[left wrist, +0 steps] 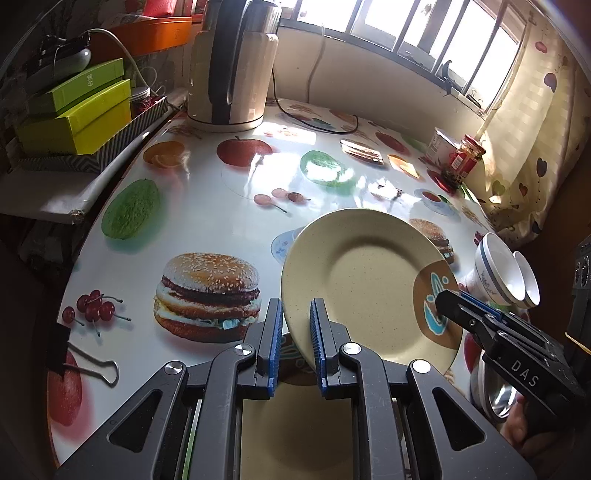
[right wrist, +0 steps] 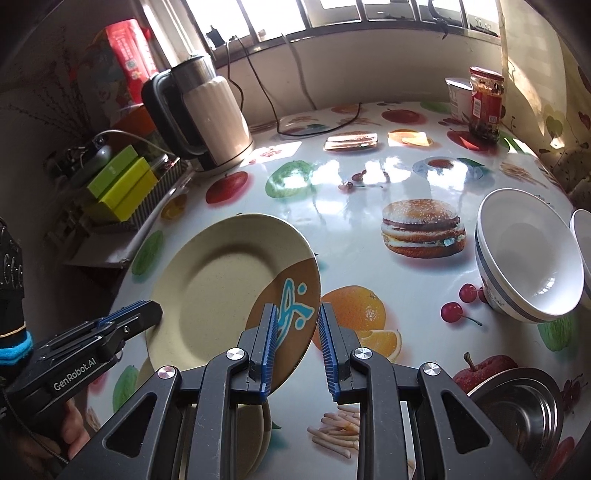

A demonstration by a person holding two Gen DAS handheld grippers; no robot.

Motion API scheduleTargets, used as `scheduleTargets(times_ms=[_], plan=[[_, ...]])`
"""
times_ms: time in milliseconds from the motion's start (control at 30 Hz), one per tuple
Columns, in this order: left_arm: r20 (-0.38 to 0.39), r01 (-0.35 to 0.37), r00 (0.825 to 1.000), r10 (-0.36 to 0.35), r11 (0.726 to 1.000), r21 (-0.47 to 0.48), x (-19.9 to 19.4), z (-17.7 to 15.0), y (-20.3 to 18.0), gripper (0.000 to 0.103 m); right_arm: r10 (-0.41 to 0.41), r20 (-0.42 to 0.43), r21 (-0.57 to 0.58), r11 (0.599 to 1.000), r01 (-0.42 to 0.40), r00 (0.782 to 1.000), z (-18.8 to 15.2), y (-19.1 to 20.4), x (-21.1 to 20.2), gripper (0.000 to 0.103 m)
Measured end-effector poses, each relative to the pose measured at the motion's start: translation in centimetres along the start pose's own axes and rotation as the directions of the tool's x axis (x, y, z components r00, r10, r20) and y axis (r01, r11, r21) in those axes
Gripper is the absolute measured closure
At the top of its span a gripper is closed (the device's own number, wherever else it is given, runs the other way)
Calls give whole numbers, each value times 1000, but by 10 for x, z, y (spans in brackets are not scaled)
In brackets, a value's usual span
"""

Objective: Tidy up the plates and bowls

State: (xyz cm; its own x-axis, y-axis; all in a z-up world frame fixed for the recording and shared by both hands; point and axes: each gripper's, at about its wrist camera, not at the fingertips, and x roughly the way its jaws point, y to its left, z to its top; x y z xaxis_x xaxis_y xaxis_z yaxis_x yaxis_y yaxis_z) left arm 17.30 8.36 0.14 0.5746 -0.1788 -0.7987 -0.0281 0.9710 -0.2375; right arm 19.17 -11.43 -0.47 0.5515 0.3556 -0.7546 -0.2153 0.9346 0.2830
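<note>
While sun glares off the fruit-and-burger-print table (left wrist: pixel 207 221), left gripper (left wrist: pixel 295 343) and right gripper (right wrist: pixel 297 343) each nipped near-closed on the tilted cream plate (left wrist: pixel 369 280), kettle (left wrist: pixel 232 66) at the far edge beneath barred windows (left wrist: pixel 424 33).

The plate (right wrist: pixel 221 288) hangs above the table (right wrist: pixel 369 206), bowls (right wrist: pixel 528 258) to its right (kettle (right wrist: pixel 210 114) behind).

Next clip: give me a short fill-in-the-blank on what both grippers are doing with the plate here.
1. The beige plate with a brown patch is held by ____ grippers.
2. The right gripper grips the rim at the plate's ____ patch.
3. The white bowl with a blue band lies on its ____.
4. The kettle stands near the ____.

Missing words: two; brown; side; window
</note>
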Motion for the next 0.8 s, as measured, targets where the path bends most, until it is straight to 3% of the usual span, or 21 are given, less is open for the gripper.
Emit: scheduleTargets(times_ms=[267, 333, 600, 667, 700, 733, 800], plan=[[19, 7, 1000, -7, 1000, 11, -4, -17, -1, 87, 25, -5, -45, 999, -25, 1000, -17, 11, -3, 85], [18, 20, 1000, -19, 1000, -24, -4, -20, 4, 87, 32, -11, -47, 998, -33, 999, -22, 12, 0, 85], [23, 22, 1000, -21, 999, -47, -3, -15, 13, 87, 34, -23, 35, 999, -33, 999, -22, -6, 6, 84], [24, 18, 1000, -16, 998, -58, -1, -12, 15, 87, 34, -31, 66, 997, -32, 999, -21, -11, 10, 78], [21, 18, 1000, -17, 998, -62, 1, -10, 16, 87, 32, -33, 88, 996, -29, 999, -20, -15, 12, 68], [15, 23, 1000, -22, 997, -68, 4, -8, 17, 87, 32, -34, 107, 994, -28, 999, -19, -17, 14, 64], [1, 43, 999, -43, 996, -79, 9, -6, 19, 87, 39, -42, 127, 991, -33, 998, -16, -21, 19, 61]])
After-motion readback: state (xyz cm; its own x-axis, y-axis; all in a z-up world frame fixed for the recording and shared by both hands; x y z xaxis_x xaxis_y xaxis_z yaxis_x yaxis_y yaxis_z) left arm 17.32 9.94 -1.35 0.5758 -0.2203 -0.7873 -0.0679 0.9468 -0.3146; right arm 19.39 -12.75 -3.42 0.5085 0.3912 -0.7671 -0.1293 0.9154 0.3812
